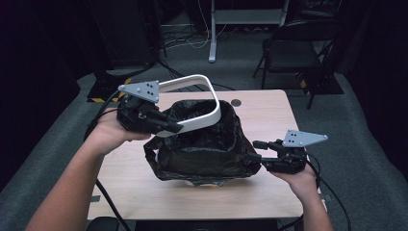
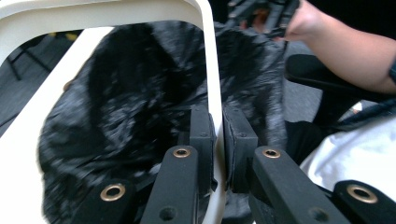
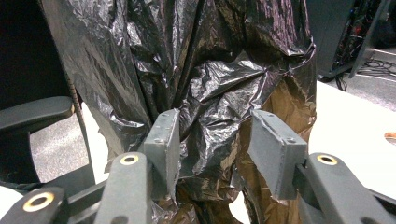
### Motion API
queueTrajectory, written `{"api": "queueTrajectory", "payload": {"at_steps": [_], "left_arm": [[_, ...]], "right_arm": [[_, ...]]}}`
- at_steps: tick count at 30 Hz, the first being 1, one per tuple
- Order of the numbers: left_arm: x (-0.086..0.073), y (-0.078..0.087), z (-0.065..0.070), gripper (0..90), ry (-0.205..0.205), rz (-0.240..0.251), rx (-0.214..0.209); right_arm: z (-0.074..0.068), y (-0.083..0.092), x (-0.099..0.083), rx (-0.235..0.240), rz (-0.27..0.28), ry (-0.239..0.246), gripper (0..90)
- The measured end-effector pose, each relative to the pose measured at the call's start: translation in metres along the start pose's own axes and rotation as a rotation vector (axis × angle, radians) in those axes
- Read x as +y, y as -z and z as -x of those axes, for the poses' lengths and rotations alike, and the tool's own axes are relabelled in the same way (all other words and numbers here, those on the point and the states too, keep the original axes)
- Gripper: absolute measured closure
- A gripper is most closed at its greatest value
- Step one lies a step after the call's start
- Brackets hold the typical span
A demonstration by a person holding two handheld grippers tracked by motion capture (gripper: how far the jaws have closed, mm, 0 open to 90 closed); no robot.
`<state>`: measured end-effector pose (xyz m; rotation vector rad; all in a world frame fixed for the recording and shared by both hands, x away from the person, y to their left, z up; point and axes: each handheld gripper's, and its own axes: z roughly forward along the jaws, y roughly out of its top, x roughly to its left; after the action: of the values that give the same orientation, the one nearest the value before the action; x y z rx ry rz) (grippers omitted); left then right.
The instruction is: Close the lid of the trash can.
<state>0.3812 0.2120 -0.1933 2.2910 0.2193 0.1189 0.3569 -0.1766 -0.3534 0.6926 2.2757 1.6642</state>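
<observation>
Figure: fitting the retaining frame over a lined bin, seen from the person's side of the bench (image 1: 269, 192).

Risk. The white plastic frame (image 1: 204, 103) hung tilted above the bin, its near bar pinched in the left tool (image 1: 166, 126) and its far bar riding higher beyond that tool. If lowered at this slant, it would likely catch one edge of the black bin liner (image 1: 207, 144) and drag the film down into the bin rather than trapping it around the rim. The liner looked loose and crumpled, so a snag could also pull the bag off the side nearest the right tool. The frame was held by a single thin bar, and a twist of the wrist could let it pivot or slip between the pads.

Left tool. In the left gripper view its jaws stood almost closed, clamped on the narrow bar of the white plastic frame (image 2: 211, 93), which ran up between the two pads. The black bin liner (image 2: 140, 116) lay just beyond and below them.

Right tool (image 1: 260, 156). It sat at the bin's right flank, jaws about half open. In the right gripper view a bunched fold of the black bin liner (image 3: 210, 93) lay between the pads (image 3: 163, 140). The left pad touched the film; whether the right pad pressed on it could not be told, so a firm hold was uncertain.
</observation>
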Motion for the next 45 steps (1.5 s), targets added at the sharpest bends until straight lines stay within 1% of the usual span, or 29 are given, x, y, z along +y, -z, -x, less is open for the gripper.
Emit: {"api": "queueTrajectory", "payload": {"at_steps": [5, 8, 11, 15, 17, 19, 21, 23, 24, 25, 26, 29, 30, 31, 32, 33, 35, 36, 37, 38, 41, 42, 45], "left_arm": [[0.007, -0.007, 0.009, 83.8, -0.064, -0.009, -0.035], [0.010, -0.010, 0.011, 83.9, -0.090, -0.015, -0.059], [0.013, -0.013, 0.014, 83.9, -0.110, -0.024, -0.084], [0.014, -0.015, 0.018, 83.9, -0.140, -0.032, -0.114], [0.014, -0.016, 0.019, 83.9, -0.144, -0.030, -0.127], [0.013, -0.018, 0.020, 84.0, -0.150, -0.034, -0.131], [0.013, -0.019, 0.020, 84.0, -0.160, -0.037, -0.141], [0.012, -0.021, 0.021, 84.0, -0.153, -0.041, -0.153], [0.012, -0.022, 0.022, 84.1, -0.156, -0.047, -0.161], [0.011, -0.024, 0.023, 84.1, -0.158, -0.058, -0.167], [0.011, -0.026, 0.024, 84.2, -0.167, -0.070, -0.161], [0.008, -0.030, 0.024, 84.3, -0.166, -0.089, -0.156], [0.008, -0.030, 0.023, 84.3, -0.167, -0.092, -0.162], [0.007, -0.031, 0.022, 84.3, -0.171, -0.093, -0.164], [0.006, -0.031, 0.021, 84.3, -0.163, -0.088, -0.163], [0.006, -0.031, 0.019, 84.2, -0.171, -0.085, -0.168], [0.004, -0.031, 0.017, 84.0, -0.159, -0.072, -0.174], [0.004, -0.031, 0.017, 83.7, -0.170, -0.071, -0.171], [0.004, -0.030, 0.017, 81.4, -0.169, -0.065, -0.158], [0.003, -0.030, 0.017, 78.7, -0.155, -0.062, -0.154], [-0.002, -0.026, 0.018, 74.6, -0.150, -0.053, -0.121], [-0.004, -0.024, 0.019, 73.5, -0.148, -0.051, -0.119], [-0.010, -0.019, 0.019, 73.5, -0.139, -0.038, -0.106]], "right_arm": [[0.000, 0.001, 0.006, -0.010, -0.003, 0.001, 52.2], [0.001, 0.004, 0.011, -0.021, 0.010, 0.002, 52.2], [0.003, 0.005, 0.017, -0.021, 0.017, -0.003, 52.2], [0.005, 0.006, 0.028, -0.028, 0.006, 0.019, 52.1], [0.007, 0.006, 0.032, -0.040, 0.000, 0.024, 52.1], [0.009, 0.005, 0.036, -0.047, -0.004, 0.023, 52.1], [0.013, 0.004, 0.040, -0.038, -0.002, 0.015, 52.1], [0.017, 0.002, 0.045, -0.036, -0.006, 0.011, 52.1], [0.018, 0.002, 0.048, -0.037, -0.006, 0.006, 52.1], [0.020, 0.002, 0.052, -0.040, -0.003, 0.010, 52.1], [0.022, 0.001, 0.055, -0.047, 0.000, 0.009, 52.1], [0.027, -0.001, 0.068, -0.063, 0.001, 0.028, 52.0], [0.028, -0.002, 0.073, -0.067, 0.002, 0.035, 52.1], [0.028, -0.002, 0.077, -0.070, 0.002, 0.041, 52.0], [0.029, -0.003, 0.081, -0.072, 0.004, 0.048, 52.0], [0.029, -0.004, 0.085, -0.073, 0.006, 0.058, 52.1], [0.029, -0.007, 0.094, -0.075, 0.009, 0.073, 52.1], [0.029, -0.008, 0.098, -0.073, 0.009, 0.077, 52.0], [0.029, -0.009, 0.102, -0.073, 0.011, 0.083, 52.1], [0.029, -0.010, 0.106, -0.071, 0.013, 0.089, 52.1], [0.028, -0.013, 0.118, -0.059, 0.021, 0.103, 52.1], [0.028, -0.014, 0.121, -0.053, 0.026, 0.100, 52.1], [0.027, -0.016, 0.130, -0.040, 0.037, 0.101, 52.1]]}}
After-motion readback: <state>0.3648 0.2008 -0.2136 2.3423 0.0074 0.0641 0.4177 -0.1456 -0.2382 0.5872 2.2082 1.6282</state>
